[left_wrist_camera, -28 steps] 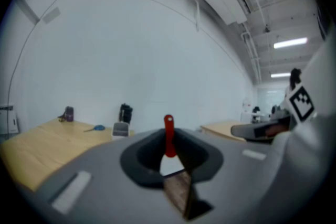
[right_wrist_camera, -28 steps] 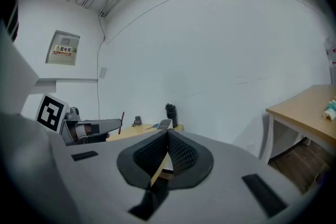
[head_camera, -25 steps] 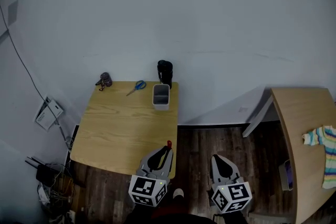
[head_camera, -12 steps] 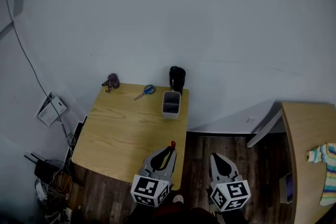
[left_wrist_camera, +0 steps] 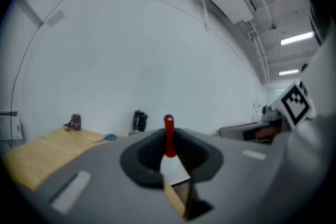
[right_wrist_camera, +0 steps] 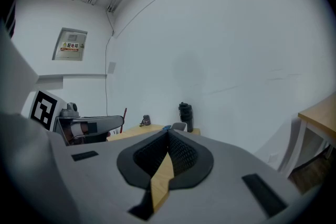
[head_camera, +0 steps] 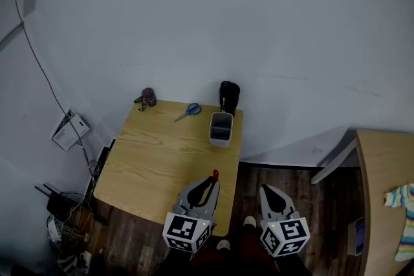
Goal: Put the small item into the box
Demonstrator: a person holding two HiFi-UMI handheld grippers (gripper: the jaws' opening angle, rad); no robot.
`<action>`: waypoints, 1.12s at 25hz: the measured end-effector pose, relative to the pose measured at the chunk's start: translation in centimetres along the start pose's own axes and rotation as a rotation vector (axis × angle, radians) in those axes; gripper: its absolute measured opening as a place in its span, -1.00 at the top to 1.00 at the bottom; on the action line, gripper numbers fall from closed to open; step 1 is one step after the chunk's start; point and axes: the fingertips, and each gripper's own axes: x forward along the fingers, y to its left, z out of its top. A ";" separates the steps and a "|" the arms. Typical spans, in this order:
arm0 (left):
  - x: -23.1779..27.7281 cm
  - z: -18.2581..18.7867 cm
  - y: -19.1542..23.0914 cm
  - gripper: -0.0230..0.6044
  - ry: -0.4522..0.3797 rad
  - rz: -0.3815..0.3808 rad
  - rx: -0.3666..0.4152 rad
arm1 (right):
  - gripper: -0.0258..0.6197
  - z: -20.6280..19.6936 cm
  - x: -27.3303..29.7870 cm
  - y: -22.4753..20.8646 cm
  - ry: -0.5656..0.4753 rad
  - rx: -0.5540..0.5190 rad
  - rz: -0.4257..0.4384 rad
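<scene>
Facing a wooden desk point(head_camera: 155, 158) pushed against the wall. Holding the left gripper point(head_camera: 207, 185) over the desk's near right corner, jaws pinching a red-handled small tool point(head_camera: 215, 173) by what looks like its pale blade, with the red handle poking out past the tips. Carrying the right gripper point(head_camera: 272, 194) just off the desk's right edge, jaws closed on nothing. Aiming, presumably, for the open grey box point(head_camera: 220, 128) at the far right edge, just in front of a black bottle point(head_camera: 229, 96) in the far right corner. Risking a toppled bottle by overreaching, or a tipped box by snagging its rim. Risking a drop short or wide, toward the blue scissors point(head_camera: 188, 111) at the far edge. Possibly risking a slip, too, gripping so little of the tool.
</scene>
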 end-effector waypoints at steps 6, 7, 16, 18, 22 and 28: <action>2.0 0.3 1.3 0.76 0.000 0.030 0.002 | 0.90 0.7 2.5 -1.1 0.008 -0.006 0.030; 2.4 0.4 1.6 0.76 0.001 0.038 0.002 | 0.90 1.0 3.0 -1.4 0.009 -0.009 0.036; 7.4 0.5 4.3 0.76 0.021 0.125 -0.003 | 0.90 2.4 8.9 -5.2 0.042 -0.018 0.098; 8.6 0.6 4.9 0.76 0.025 0.146 -0.001 | 0.90 2.7 10.5 -6.0 0.053 -0.023 0.118; 10.9 0.7 6.3 0.76 0.036 0.187 -0.002 | 0.90 3.2 13.4 -7.1 0.072 -0.030 0.160; 14.0 0.8 7.8 0.76 0.054 0.230 0.000 | 0.90 3.1 17.0 -9.0 0.108 -0.025 0.204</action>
